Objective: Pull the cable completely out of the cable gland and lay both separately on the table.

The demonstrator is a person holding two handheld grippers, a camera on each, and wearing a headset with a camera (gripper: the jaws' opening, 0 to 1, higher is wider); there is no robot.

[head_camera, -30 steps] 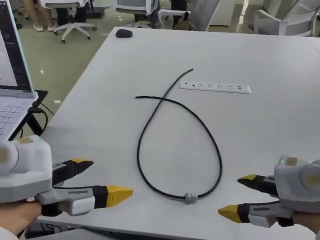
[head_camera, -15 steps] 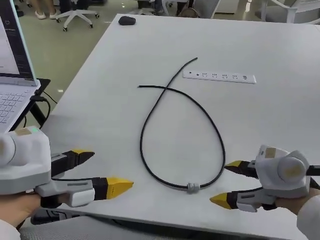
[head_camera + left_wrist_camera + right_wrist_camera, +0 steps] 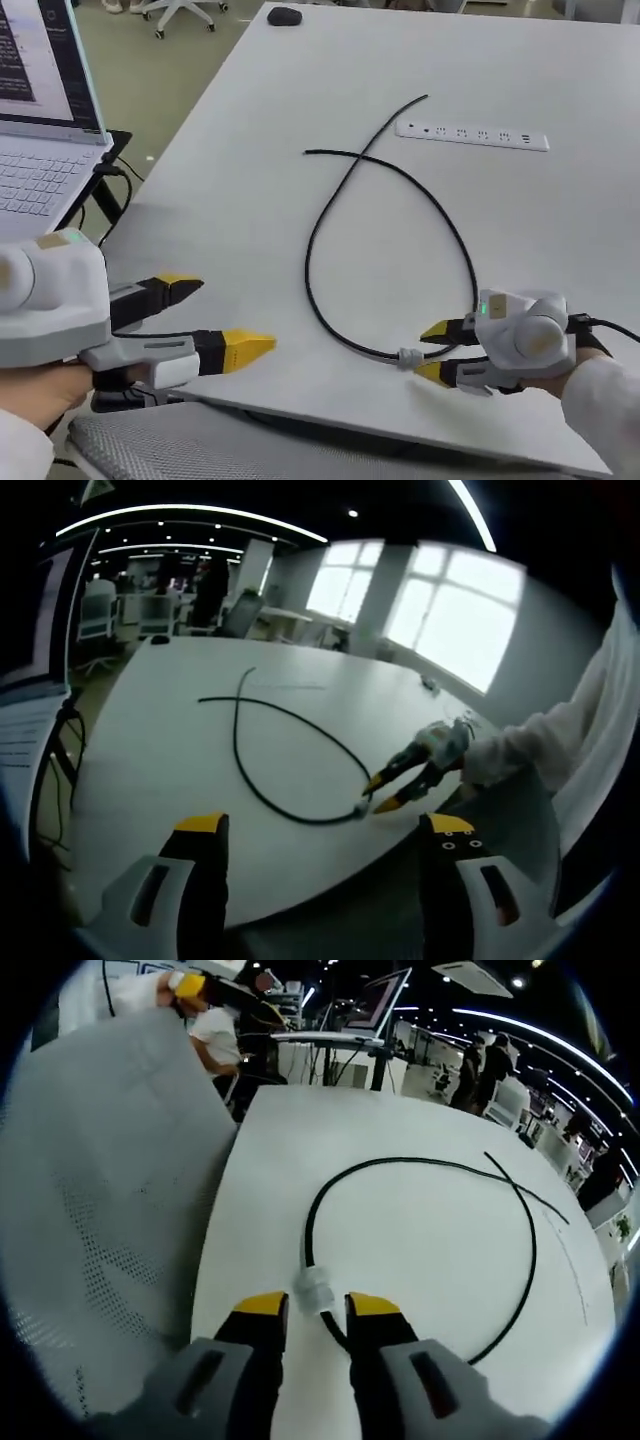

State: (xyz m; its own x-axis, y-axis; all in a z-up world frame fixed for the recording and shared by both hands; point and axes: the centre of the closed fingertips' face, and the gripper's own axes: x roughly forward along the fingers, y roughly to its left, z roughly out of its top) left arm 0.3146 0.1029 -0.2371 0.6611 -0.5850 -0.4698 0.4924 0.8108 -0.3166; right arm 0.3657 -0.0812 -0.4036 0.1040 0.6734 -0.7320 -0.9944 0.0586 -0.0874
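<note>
Though narrow-set, right gripper (image 3: 317, 1306) grips nothing: small grey plastic cable gland (image 3: 314, 1290) dead ahead at its tips, thin black cable (image 3: 308, 1235) threading back between them; left gripper (image 3: 322, 828) wide, well off.

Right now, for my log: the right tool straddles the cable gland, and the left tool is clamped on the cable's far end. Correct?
Not quite: the left tool is open and holds nothing, well short of the cable, as the left gripper view shows. The right tool does straddle the cable gland.
</note>
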